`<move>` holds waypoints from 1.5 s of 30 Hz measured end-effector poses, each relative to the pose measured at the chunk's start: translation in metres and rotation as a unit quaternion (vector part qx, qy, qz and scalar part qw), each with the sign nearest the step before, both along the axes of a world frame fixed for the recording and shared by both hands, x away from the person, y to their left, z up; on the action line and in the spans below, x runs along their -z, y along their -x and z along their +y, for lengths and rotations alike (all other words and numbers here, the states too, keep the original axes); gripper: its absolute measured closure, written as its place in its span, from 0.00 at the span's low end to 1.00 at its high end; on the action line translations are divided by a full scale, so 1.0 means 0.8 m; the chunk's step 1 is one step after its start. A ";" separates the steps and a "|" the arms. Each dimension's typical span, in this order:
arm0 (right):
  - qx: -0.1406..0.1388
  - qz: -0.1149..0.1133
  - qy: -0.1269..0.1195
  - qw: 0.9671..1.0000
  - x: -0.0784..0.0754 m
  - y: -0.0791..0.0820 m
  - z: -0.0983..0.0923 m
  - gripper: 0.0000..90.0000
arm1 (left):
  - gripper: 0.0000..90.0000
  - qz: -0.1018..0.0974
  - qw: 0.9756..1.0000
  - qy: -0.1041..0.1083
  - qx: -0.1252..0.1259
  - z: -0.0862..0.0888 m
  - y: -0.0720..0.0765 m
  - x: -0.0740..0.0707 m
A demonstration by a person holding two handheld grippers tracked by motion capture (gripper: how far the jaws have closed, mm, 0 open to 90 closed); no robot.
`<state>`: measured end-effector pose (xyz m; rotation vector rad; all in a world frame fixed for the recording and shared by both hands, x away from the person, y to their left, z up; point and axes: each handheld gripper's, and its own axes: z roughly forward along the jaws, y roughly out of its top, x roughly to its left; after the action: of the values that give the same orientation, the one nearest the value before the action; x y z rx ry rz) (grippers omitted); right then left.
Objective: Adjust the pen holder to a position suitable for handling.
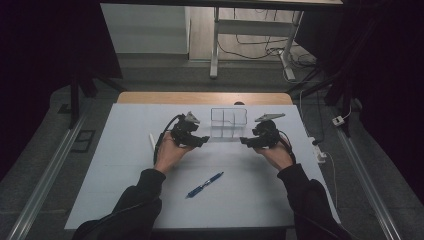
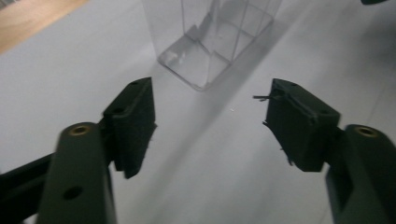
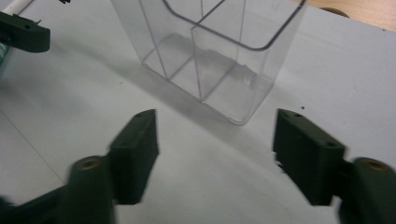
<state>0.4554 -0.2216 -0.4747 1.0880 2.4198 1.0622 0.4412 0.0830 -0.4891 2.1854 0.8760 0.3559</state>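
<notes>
A clear plastic organiser box (image 1: pixel 228 123) with inner dividers stands upright on the white table (image 1: pixel 125 190), towards its back middle. My left gripper (image 1: pixel 204 141) sits just left of the box and points at it, its jaws apart with nothing between them. In the left gripper view the gripper (image 2: pixel 210 122) faces the box (image 2: pixel 212 42), a short gap away. My right gripper (image 1: pixel 244 141) mirrors it on the box's right side, jaws apart and empty. The right gripper view has the gripper (image 3: pixel 215 150) aimed at the box (image 3: pixel 210 51).
A blue pen (image 1: pixel 205 184) lies on the table in front of the hands. A small white stick (image 1: pixel 151 140) lies to the left of my left hand. Beyond the table's wooden back edge (image 1: pixel 200 97) stand table legs and loose cables on the floor.
</notes>
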 end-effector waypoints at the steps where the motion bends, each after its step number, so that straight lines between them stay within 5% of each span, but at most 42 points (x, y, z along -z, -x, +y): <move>1: 0.001 0.002 -0.001 1.000 -0.001 -0.003 -0.002 0.43 | 0.41 -0.002 1.000 -0.003 -0.001 0.000 -0.001 0.000; 18: 0.028 0.020 0.013 0.999 0.004 -0.059 -0.017 1.00 | 0.94 0.014 1.000 0.007 -0.015 -0.009 -0.031 0.006; 45: 0.048 0.016 -0.013 0.999 0.019 -0.099 0.000 1.00 | 0.98 0.015 0.999 0.012 -0.050 -0.028 -0.056 0.000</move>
<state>0.5344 -0.2215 -0.4897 1.2243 2.3588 1.0548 0.4863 0.0605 -0.4894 2.1351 1.0027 0.3597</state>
